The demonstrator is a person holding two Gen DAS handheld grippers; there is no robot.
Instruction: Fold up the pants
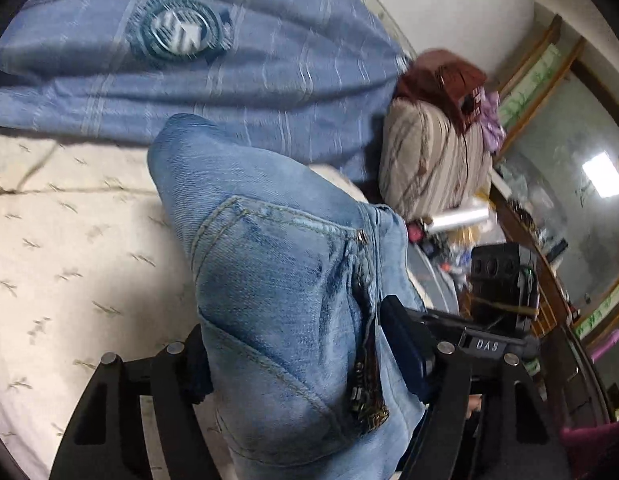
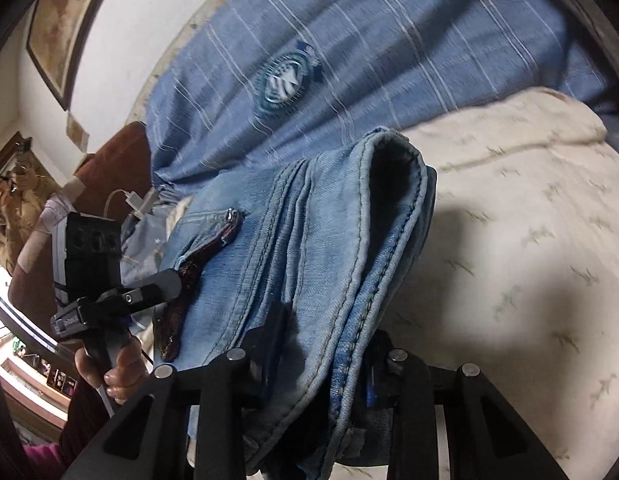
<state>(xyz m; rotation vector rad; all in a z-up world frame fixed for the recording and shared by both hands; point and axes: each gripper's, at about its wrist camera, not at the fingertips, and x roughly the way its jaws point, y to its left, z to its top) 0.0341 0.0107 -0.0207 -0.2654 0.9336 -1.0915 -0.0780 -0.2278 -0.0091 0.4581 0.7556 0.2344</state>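
Observation:
The pants are light blue jeans [image 1: 269, 264], held up above a cream bed cover [image 1: 69, 248]. My left gripper [image 1: 297, 356] is shut on the jeans near a back pocket and a dark patterned trim. In the right wrist view my right gripper [image 2: 325, 352] is shut on the folded jeans [image 2: 309, 240] by a stitched hem edge. The left gripper [image 2: 165, 284] also shows there, at the left, clamped on the same denim beside the dark trim, with a hand on its handle.
A blue striped quilt [image 1: 237, 64] with a round emblem lies behind the jeans. A striped bundle [image 1: 433, 160] and brown cloth sit at the bed's far end. Cluttered shelves [image 1: 521, 240] and a wall picture [image 2: 65, 32] are at the side.

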